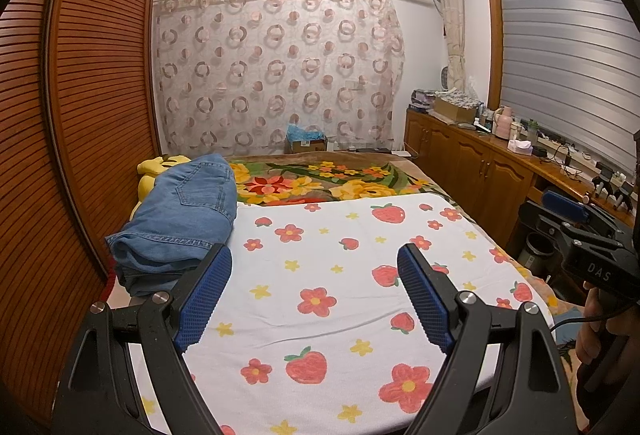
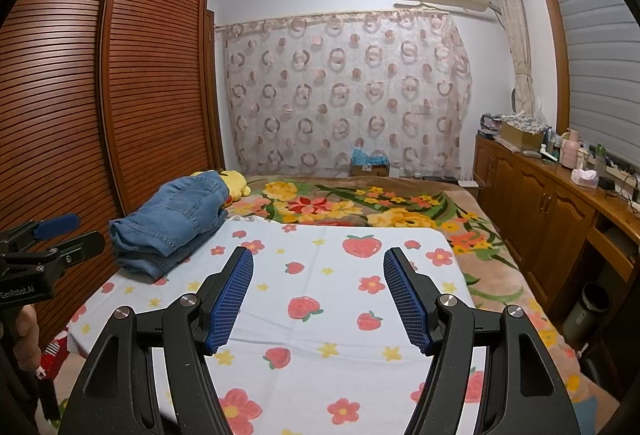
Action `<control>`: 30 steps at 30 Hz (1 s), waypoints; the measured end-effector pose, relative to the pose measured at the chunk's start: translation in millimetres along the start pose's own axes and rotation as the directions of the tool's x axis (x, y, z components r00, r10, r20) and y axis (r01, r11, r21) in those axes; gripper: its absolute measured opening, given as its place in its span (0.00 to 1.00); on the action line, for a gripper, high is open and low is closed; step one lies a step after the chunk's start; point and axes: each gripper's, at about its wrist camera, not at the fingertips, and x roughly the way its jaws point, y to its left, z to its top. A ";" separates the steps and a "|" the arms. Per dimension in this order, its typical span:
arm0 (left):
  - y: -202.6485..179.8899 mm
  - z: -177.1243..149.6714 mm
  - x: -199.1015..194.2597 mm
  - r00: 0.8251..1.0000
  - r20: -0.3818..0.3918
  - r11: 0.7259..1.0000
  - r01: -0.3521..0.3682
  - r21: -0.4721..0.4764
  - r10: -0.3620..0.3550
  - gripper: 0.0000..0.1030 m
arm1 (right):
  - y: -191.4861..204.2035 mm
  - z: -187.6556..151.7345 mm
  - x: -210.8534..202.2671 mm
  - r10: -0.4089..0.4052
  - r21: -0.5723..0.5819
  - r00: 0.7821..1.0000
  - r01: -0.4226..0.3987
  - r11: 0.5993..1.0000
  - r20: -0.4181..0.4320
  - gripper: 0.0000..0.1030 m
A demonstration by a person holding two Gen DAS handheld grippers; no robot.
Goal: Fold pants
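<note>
Denim pants (image 1: 176, 219) are seen folded in a stack at the far left of the strawberry-print sheet (image 1: 340, 275) on the bed, resting partly against a yellow plush toy (image 1: 160, 165). Both the left gripper (image 1: 314, 295) and the right gripper (image 2: 318, 295) are held with fingers spread wide and empty, apart from the pants. If the stack were nudged, it could be tipped toward the wardrobe (image 1: 80, 115) gap, since it lies close to the bed's left edge.
</note>
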 end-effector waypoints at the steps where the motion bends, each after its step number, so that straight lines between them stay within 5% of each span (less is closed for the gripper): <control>1: 0.2 -0.2 -0.1 1.000 0.000 1.000 0.000 0.000 0.000 0.83 | 0.5 -0.8 -0.5 0.000 0.000 1.000 0.000 1.000 0.000 0.68; 30: -0.4 -0.5 -2.3 1.000 0.004 1.000 -0.003 0.000 0.003 0.83 | -0.5 -1.2 -2.4 0.003 -0.001 1.000 -0.003 1.000 0.001 0.68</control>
